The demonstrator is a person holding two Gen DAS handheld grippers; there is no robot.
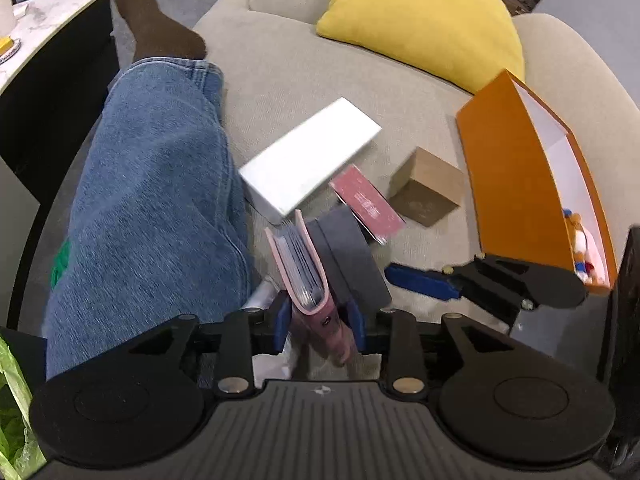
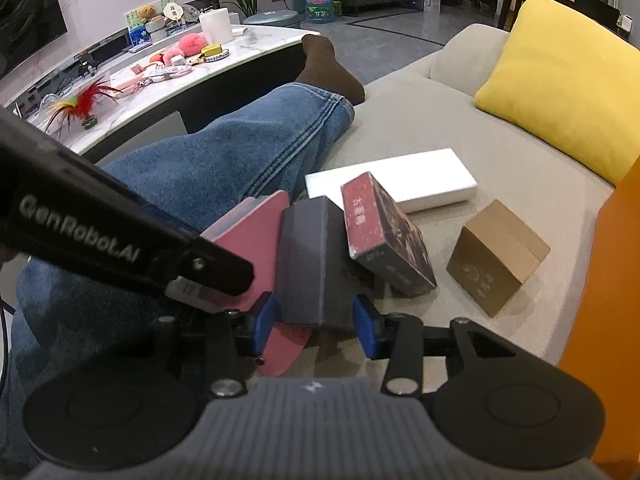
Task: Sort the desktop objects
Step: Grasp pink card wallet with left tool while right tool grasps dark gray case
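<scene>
The left gripper [image 1: 320,328] is clamped on a pink card holder [image 1: 306,276], held on edge with its blue pads [image 1: 282,326] pressing both covers. Just beside it, the right gripper [image 2: 316,328] grips a grey box [image 2: 310,264] between its own pads; the card holder [image 2: 256,252] touches that box's left side. The left gripper's black arm [image 2: 120,232] crosses this view and reads "GenRobot.AI".

All of this sits on a beige sofa [image 2: 460,112]. Leaning on the grey box is a dark red box [image 2: 384,232] with white characters too small to read. Near it stands a brown box [image 2: 496,256] with faint gold writing, unreadable. Behind them lies a flat white box [image 2: 400,182]. An orange bin [image 1: 516,184] stands open at the right, a small toy inside. A leg in jeans [image 1: 152,200] stretches alongside, and a yellow cushion [image 1: 424,20] rests at the back.
</scene>
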